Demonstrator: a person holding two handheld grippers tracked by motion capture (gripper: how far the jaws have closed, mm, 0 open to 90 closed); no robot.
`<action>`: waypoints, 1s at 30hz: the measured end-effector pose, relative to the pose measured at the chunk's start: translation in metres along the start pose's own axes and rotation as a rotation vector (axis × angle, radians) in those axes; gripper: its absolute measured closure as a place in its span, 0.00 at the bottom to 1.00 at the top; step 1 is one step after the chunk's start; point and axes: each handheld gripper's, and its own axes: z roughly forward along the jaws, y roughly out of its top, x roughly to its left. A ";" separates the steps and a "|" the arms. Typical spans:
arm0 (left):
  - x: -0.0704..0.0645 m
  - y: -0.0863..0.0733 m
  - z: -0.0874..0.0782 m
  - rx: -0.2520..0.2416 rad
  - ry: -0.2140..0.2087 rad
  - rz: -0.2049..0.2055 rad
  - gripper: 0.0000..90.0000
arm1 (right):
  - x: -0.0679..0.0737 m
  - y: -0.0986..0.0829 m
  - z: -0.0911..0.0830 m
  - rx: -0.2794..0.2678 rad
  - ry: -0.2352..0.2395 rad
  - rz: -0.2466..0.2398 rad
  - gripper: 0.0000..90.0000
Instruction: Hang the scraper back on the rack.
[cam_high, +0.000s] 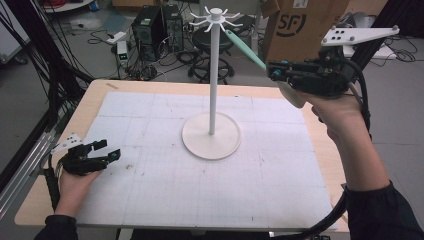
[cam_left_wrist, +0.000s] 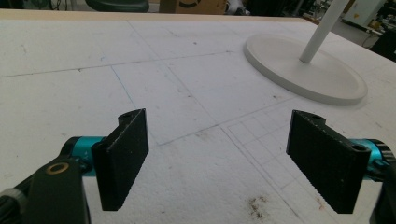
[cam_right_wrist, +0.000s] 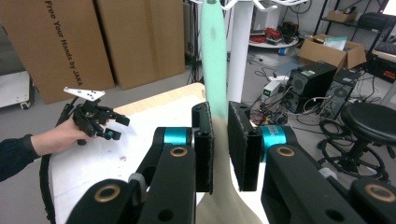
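Evidently the whole matter turns on how the long mint-green shoehorn with a cream-coloured blade (cam_high: 246, 49) lies against the tall white hook stand with a round base (cam_high: 215, 75). The right tongs (cam_high: 274, 71) are raised high over the far right part of the tabletop and are closed on the shoehorn at the point where its green handle widens into the pale blade; in the right gripper view the shoehorn (cam_right_wrist: 215, 70) runs straight up from between the two black jaws, which press on it from both sides. Its long axis points away from the right tongs (cam_right_wrist: 220, 147), up and to the left toward the ring of curved white hooks at the top of the stand (cam_right_wrist: 243, 42), and its far tip sits just beside those hooks; whether the tip is already hooked on one I cannot tell, since the end is small and partly cut off. The stand's pole rises from its disc-shaped base (cam_left_wrist: 306, 67) near the middle of the white foam-board sheet covering the tabletop (cam_high: 150, 190). The left tongs (cam_high: 102, 150) rest low at the near left edge, well apart from the stand, with jaws spread wide and nothing between them. The right hand (cam_high: 340, 112) is plainly the nearer one, so any hanging move would be a matter of carrying the tip along its own axis to a hook.
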 end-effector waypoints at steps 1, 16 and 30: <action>0.000 0.000 0.000 0.000 0.000 0.000 0.24 | 0.000 0.000 0.000 0.001 -0.001 -0.004 0.90; 0.000 0.000 0.000 0.002 0.001 0.000 0.24 | 0.003 0.000 0.004 -0.010 -0.011 -0.013 0.90; 0.000 0.000 0.001 0.007 -0.001 0.000 0.24 | 0.006 0.001 0.005 -0.007 -0.009 -0.025 0.90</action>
